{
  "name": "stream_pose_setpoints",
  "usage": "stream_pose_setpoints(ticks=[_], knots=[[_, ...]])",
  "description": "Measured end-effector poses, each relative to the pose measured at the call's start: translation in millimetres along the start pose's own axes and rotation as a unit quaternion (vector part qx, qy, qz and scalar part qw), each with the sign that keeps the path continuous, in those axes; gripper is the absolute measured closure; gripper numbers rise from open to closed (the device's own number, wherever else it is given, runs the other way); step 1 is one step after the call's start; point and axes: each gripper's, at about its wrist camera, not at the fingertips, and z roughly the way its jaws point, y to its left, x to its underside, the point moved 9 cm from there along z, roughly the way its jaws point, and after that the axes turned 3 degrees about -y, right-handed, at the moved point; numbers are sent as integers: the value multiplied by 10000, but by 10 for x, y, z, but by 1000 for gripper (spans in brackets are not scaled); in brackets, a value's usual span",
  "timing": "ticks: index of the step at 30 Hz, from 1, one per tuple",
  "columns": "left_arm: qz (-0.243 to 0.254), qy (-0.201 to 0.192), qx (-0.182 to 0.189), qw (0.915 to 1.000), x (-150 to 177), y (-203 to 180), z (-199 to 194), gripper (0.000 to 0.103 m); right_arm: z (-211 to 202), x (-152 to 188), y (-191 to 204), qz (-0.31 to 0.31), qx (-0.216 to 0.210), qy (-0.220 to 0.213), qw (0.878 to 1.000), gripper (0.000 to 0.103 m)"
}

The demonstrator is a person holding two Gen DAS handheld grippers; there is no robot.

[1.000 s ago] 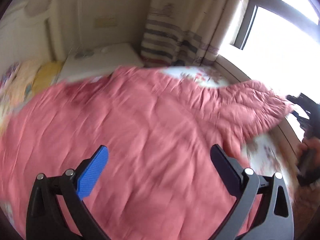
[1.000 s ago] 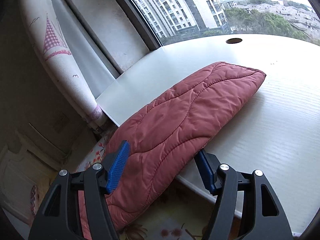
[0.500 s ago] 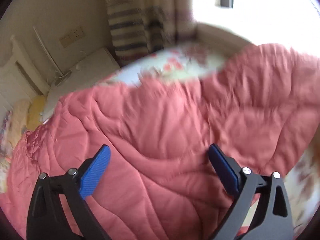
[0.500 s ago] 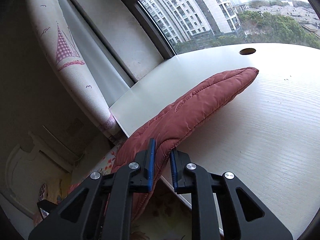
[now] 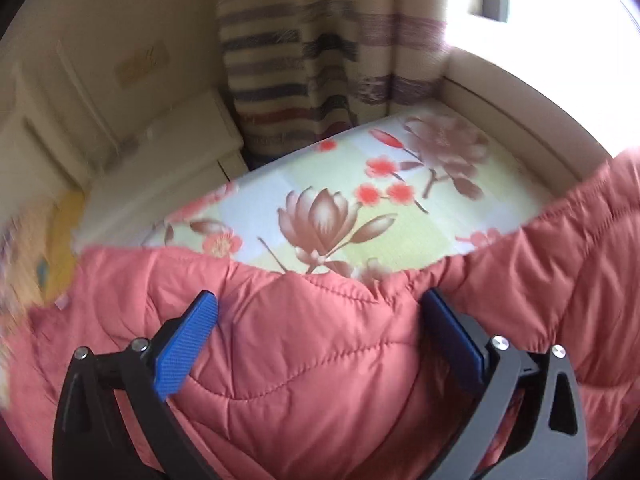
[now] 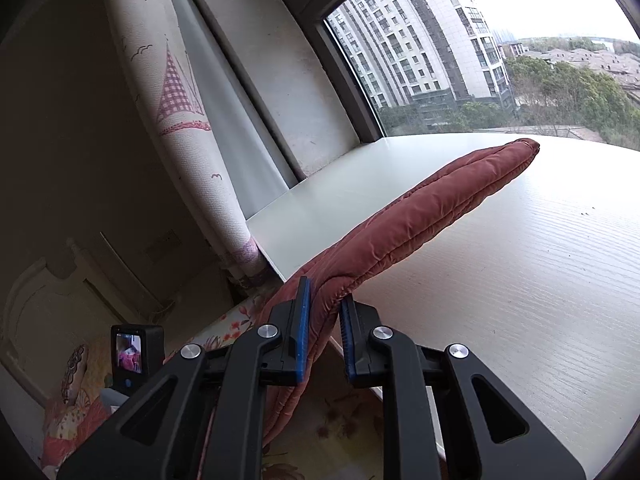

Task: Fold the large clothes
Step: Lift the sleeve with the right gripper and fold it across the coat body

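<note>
The left tongs [image 5: 320, 320] gape wide over the near edge of the red quilted jacket [image 5: 320, 380], which lies spread on the floral bedsheet [image 5: 340, 184]. The right tongs [image 6: 324, 320] are clamped on its sleeve [image 6: 420, 216], which stretches far-right across the white table [image 6: 520, 280] by the window [image 6: 460, 40].

The right gripper [image 6: 324, 312] now pinches the quilted coat [image 6: 420, 216], lifting its sleeve; the left gripper [image 5: 320, 320] seemingly reaches the hem.

Window [image 5: 560, 4] glare (blurred left edge)
</note>
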Motion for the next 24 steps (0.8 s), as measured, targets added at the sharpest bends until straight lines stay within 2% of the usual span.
stream_pose_setpoints(ticks=[2, 5, 7, 9, 12, 15, 18, 20, 22, 23, 24], knots=[[-73, -93, -68, 9999, -13, 54, -25, 2, -54, -12, 89, -138, -44, -40, 9999, 87], [-172, -431, -171, 9988, -3, 136, -206, 2, -125, -24, 218, -253, -87, -105, 9996, 87], [-152, -240, -215, 9994, 77, 138, -215, 2, -165, -38, 293, -281, -147, -135, 9994, 87], [-30, 222, -184, 9996, 186, 89, -94, 2, -198, -39, 385, -306, -212, -162, 9992, 87], [-216, 210, -113, 9995, 190, 161, -187, 2, -267, -15, 520, -357, -289, -156, 9988, 87], [-561, -100, 105, 9983, 306, 214, -528, 2, -420, -4, 696, -574, -355, -217, 9975, 87], [-243, -171, 330, 9990, 609, 29, -817, 2, -571, -28, 823, -736, -375, -336, 9960, 87], [297, -35, 544, 9981, 905, -224, -877, 2, -593, -34, 921, -708, -418, -333, 9961, 87], [751, -45, 492, 9960, 1103, -392, -901, 2, -592, -5, 1018, -707, -453, -291, 9960, 87], [860, -224, 350, 9954, 1163, -399, -974, 2, -605, 28, 1093, -743, -489, -258, 9957, 87], [795, -235, 404, 9957, 1202, -383, -1027, 2, -609, 56, 1157, -800, -500, -240, 9953, 87]])
